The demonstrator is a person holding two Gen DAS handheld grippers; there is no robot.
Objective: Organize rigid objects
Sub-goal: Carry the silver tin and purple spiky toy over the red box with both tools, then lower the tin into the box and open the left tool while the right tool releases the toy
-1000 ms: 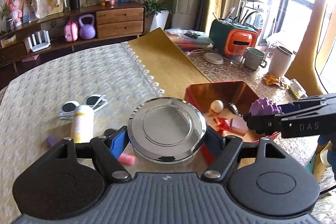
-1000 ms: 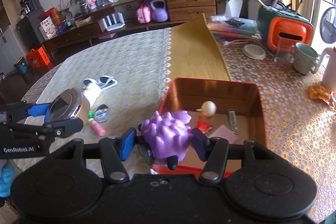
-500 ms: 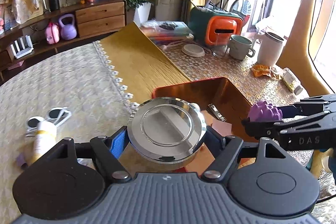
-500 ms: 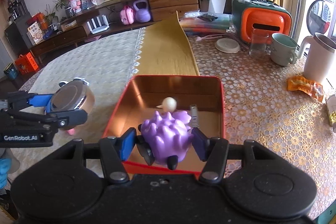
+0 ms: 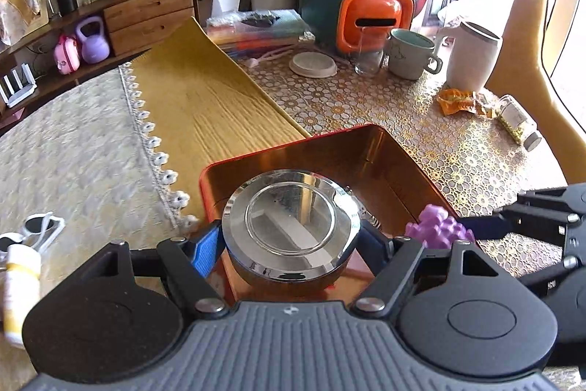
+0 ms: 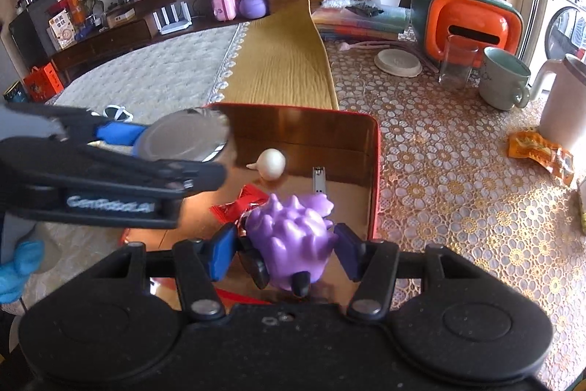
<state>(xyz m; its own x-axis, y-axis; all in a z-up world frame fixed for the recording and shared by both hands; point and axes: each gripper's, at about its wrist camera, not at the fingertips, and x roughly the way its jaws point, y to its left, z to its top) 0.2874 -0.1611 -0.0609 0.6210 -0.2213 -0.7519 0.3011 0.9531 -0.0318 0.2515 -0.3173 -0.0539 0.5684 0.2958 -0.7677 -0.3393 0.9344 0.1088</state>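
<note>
My left gripper [image 5: 291, 240] is shut on a round silver metal tin [image 5: 293, 226] and holds it over the near left part of the red tin box [image 5: 370, 134]. My right gripper [image 6: 284, 246] is shut on a purple spiky toy [image 6: 293, 237] and holds it over the box's near edge [image 6: 375, 171]. Inside the box lie a cream ball [image 6: 271, 163], a nail clipper [image 6: 318, 178] and a red wrapper [image 6: 238, 204]. The left gripper with the silver tin [image 6: 183, 138] shows at left in the right wrist view. The toy [image 5: 437, 228] shows at right in the left wrist view.
White sunglasses [image 5: 36, 229] and a white-yellow tube [image 5: 18, 284] lie on the cream cloth at left. A yellow runner [image 5: 205, 105] lies behind the box. A mug [image 5: 410, 54], white jug [image 5: 472, 61], glass, lid, orange-green case [image 5: 373, 13] and small bottle [image 5: 518, 127] stand at the back right.
Both grippers have moved towards the red box with their objects. The left one swung right from over the cream cloth to above the box. The right one came closer over its near edge.
</note>
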